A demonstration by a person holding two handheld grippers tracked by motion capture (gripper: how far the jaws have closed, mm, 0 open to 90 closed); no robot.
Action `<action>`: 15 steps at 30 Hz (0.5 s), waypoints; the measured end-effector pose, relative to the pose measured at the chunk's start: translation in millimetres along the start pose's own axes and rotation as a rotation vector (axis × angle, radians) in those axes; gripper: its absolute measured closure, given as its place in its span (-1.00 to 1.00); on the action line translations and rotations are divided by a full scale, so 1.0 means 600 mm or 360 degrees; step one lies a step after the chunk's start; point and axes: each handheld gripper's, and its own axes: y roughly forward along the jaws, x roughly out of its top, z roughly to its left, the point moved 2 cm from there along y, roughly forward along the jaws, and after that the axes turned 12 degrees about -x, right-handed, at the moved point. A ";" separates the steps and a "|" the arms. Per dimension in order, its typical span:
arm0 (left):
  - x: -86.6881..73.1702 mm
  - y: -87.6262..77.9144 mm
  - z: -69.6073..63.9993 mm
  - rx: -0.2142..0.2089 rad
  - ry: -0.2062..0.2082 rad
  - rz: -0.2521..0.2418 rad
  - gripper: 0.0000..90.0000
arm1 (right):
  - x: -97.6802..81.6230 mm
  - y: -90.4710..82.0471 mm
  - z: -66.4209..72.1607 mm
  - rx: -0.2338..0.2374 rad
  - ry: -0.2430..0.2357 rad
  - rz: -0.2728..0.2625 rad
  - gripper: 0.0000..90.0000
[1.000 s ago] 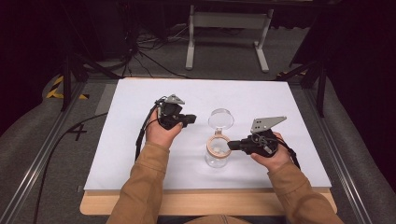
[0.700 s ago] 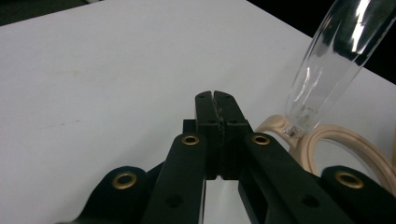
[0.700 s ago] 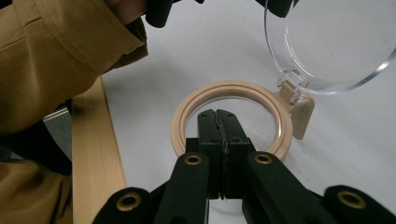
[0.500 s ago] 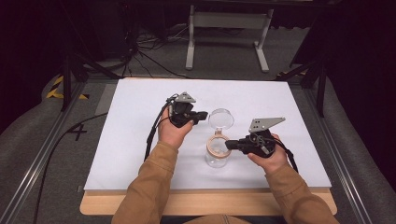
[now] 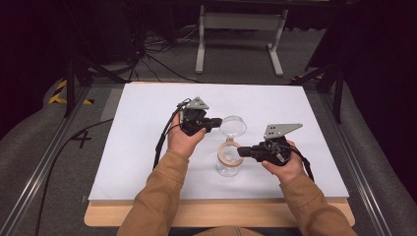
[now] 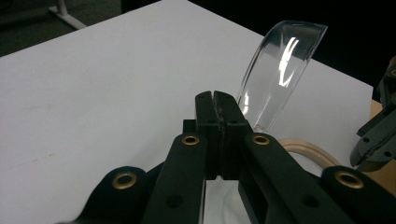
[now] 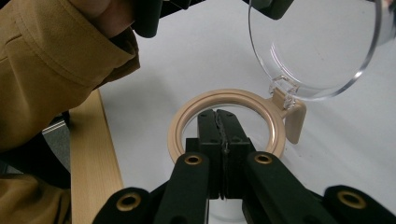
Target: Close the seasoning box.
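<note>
Two shut hand-held grippers, left (image 5: 220,121) beside the raised clear lid (image 5: 233,126), right (image 5: 241,151) on the jar's beige rim (image 5: 227,153), neither visibly holding anything.

Your sleeves (image 5: 162,196) are tan, a soft jacket cloth, bunched into folds at the cuffs at the bottom of the high view. Each hand carries a black gripper: left gripper (image 5: 212,123) mid-frame, right gripper (image 5: 242,151) just lower right of it. Both wear a grey three-cornered plate (image 5: 281,130) dotted with small holes. A black cable (image 5: 164,135) loops off the left one. In the gripper views, your black jaws carry brass-ringed screw holes (image 7: 193,159) along chunky, matte arms.
</note>
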 end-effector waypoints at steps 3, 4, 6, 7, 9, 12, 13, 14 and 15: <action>0.000 -0.002 -0.002 -0.0054 -0.0007 -0.0016 0.99 | 0.001 -0.002 0.000 0.0008 0.0008 -0.0007 0.99; 0.000 -0.003 -0.004 -0.0062 -0.0014 -0.0004 0.99 | 0.002 -0.002 0.000 0.0007 0.0008 -0.0009 0.99; 0.001 -0.003 -0.005 -0.0064 -0.0004 -0.0007 0.98 | 0.003 -0.003 0.001 0.0018 0.0014 -0.0015 0.99; 0.000 -0.004 -0.007 -0.0062 -0.0009 0.0004 0.98 | 0.003 -0.004 0.001 0.0017 0.0013 -0.0017 0.99; 0.000 -0.005 -0.009 -0.0067 -0.0006 0.0012 0.98 | 0.005 -0.005 0.001 0.0021 0.0007 -0.0022 0.99; 0.001 -0.008 -0.012 -0.0081 -0.0008 0.0018 0.98 | 0.006 -0.005 0.003 0.0027 0.0008 -0.0022 0.99; 0.001 -0.008 -0.012 -0.0090 -0.0012 0.0014 0.99 | 0.006 -0.005 0.003 0.0028 0.0009 -0.0022 0.99; 0.001 -0.009 -0.013 -0.0093 -0.0012 0.0015 0.98 | 0.006 -0.006 0.003 0.0030 0.0010 -0.0022 0.99; 0.001 -0.010 -0.014 -0.0094 -0.0007 0.0019 0.98 | 0.006 -0.006 0.003 0.0031 0.0008 -0.0023 0.99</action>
